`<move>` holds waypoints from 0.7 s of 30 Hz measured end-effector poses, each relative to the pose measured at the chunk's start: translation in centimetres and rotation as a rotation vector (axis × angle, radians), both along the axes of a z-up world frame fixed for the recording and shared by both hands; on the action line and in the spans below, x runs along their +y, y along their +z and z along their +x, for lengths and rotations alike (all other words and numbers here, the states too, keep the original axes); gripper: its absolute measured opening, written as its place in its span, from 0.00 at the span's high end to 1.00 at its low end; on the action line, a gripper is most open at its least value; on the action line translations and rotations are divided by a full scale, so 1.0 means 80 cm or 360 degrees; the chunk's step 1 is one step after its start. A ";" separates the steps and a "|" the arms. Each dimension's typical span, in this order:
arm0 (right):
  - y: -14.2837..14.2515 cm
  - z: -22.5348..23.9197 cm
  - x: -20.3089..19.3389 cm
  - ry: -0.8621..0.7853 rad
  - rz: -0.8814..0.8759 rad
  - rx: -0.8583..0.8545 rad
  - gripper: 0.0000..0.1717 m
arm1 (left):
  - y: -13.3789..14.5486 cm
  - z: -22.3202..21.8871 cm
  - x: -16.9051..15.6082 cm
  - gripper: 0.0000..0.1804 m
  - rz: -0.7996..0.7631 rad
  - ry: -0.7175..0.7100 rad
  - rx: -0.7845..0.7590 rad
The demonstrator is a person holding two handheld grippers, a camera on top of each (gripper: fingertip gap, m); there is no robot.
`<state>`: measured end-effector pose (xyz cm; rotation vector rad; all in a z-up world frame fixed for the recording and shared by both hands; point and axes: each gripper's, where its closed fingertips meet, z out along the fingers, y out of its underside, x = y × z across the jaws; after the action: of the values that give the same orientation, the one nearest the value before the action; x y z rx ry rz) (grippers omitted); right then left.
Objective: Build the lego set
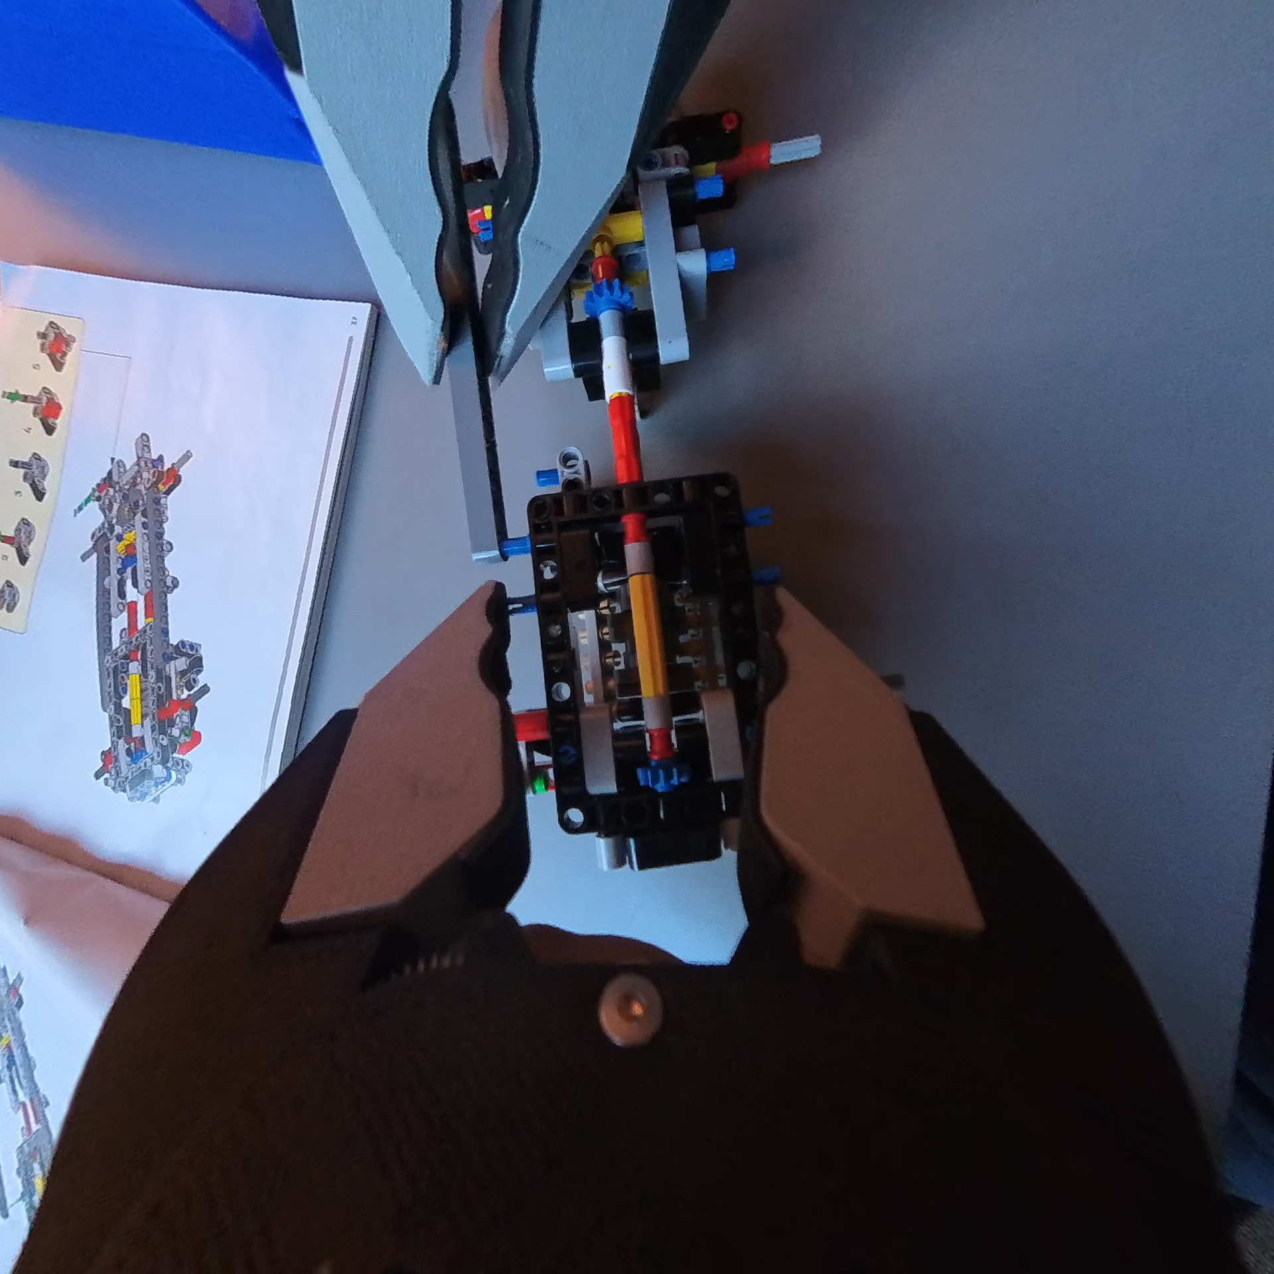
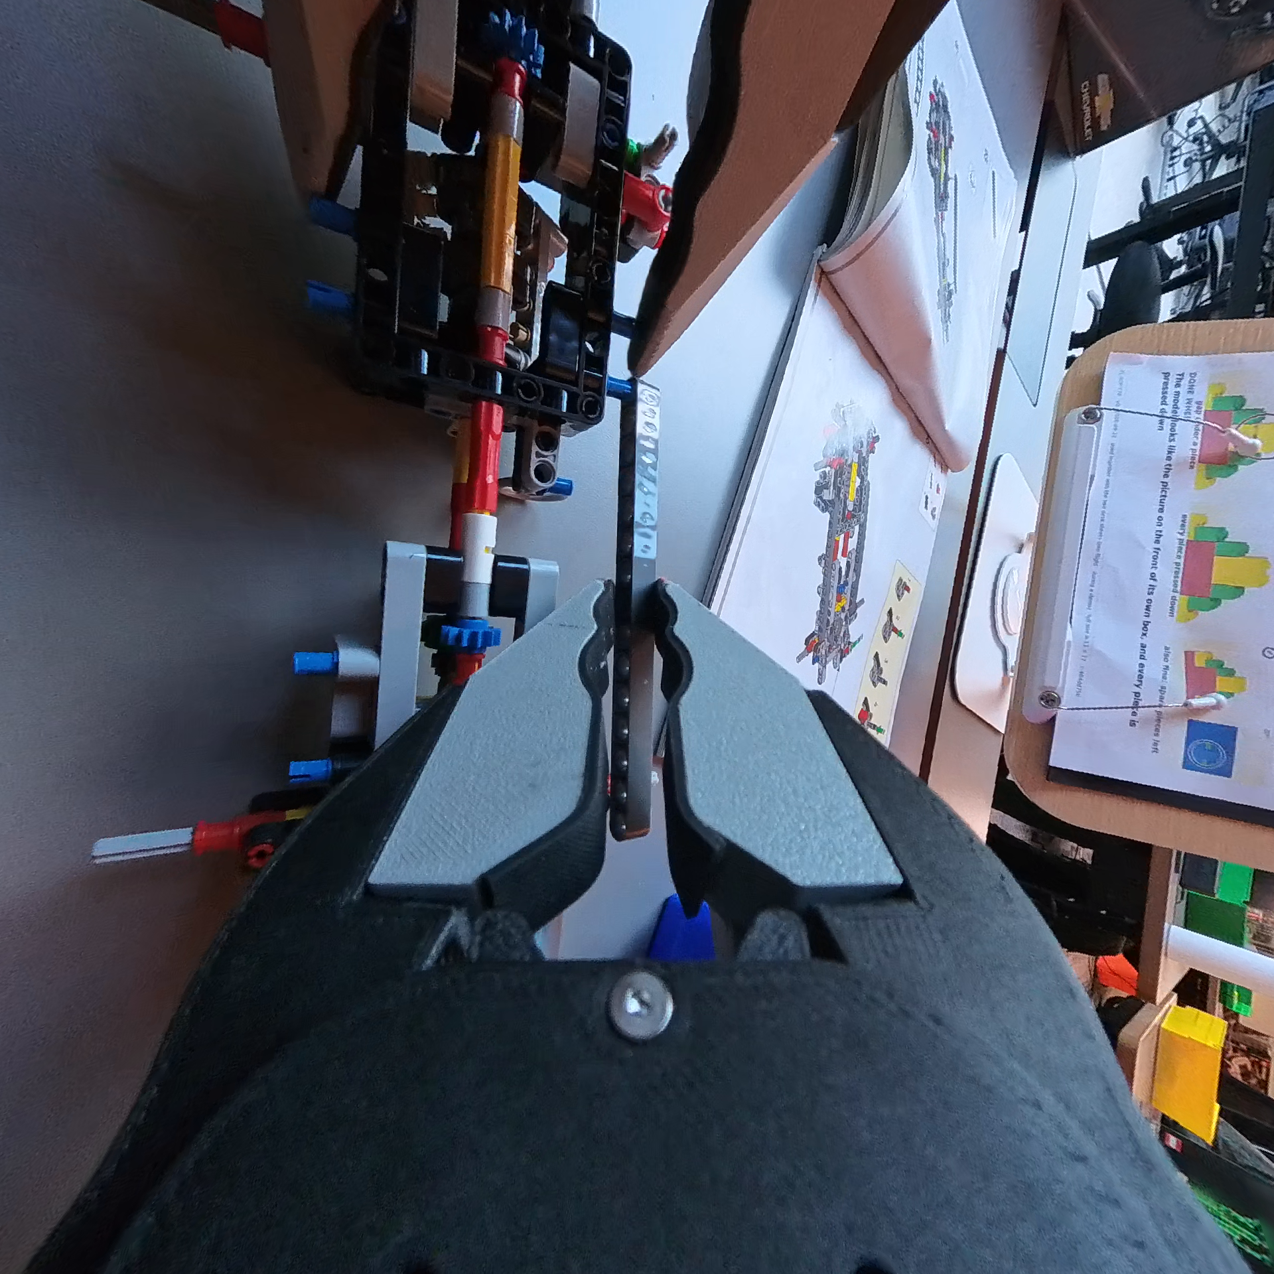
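A brick-built assembly lies on the grey table [image 1: 999, 413]. It has a black rectangular frame [image 1: 551, 662] with a yellow axle sleeve [image 1: 648, 634]. A red axle [image 1: 626, 441] joins it to a grey and black gear block [image 1: 662, 303]. My left gripper [image 1: 634, 600] is open and straddles the frame. Its right pad is at the frame's edge, and its left pad stands a little off it, by a blue pin. My right gripper [image 2: 632, 589] is shut on a long grey and black beam [image 2: 634, 496]. The beam's far end meets a blue pin [image 1: 513, 548] at the frame's corner.
An open instruction booklet [image 1: 207, 517] lies left of the assembly; it also shows in the right wrist view [image 2: 848, 524]. A blue object [image 1: 138, 62] stands at the far left. A wooden board with a printed sheet [image 2: 1172, 551] and shelves with bricks [image 2: 1186, 1075] are beyond the table. The tips of one gripper are about 8 cm away from the tips of the other. The red axle [image 1: 626, 441] is about 4 cm from my left fingertips. The right camera catches it too, in the right wrist view [image 2: 485, 454].
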<state>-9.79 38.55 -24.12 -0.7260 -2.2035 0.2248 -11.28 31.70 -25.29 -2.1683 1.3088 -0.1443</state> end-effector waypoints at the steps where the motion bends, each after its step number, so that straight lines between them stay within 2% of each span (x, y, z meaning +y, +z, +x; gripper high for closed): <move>1: 0.000 0.001 -0.001 0.0001 -0.0002 0.0001 0.95 | 0.000 -0.001 0.000 0.60 0.0003 -0.0001 0.0007; 8: 0.001 0.000 -0.003 0.0012 0.0019 0.0011 0.96 | 0.002 -0.002 -0.001 0.59 0.0037 -0.0018 0.0049; 10: 0.001 0.000 -0.003 0.0013 0.0019 0.0011 0.95 | 0.010 0.006 -0.005 0.57 0.0008 -0.0029 -0.0037; 14: 0.000 0.000 -0.003 0.0013 0.0024 0.0004 0.95 | 0.021 0.016 -0.001 0.59 -0.0044 0.0056 -0.0183; 18: -0.001 0.001 -0.002 0.0008 0.0032 -0.0006 0.95 | 0.012 0.014 0.009 0.63 -0.0062 0.0158 -0.0119; 21: -0.002 0.001 -0.003 0.0012 0.0036 -0.0008 0.96 | 0.008 0.012 0.009 0.63 -0.0089 0.0167 -0.0078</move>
<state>-9.72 38.35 -24.24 -0.7068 -2.2106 0.2020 -10.32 32.43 -24.64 -2.2609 1.1740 -0.1930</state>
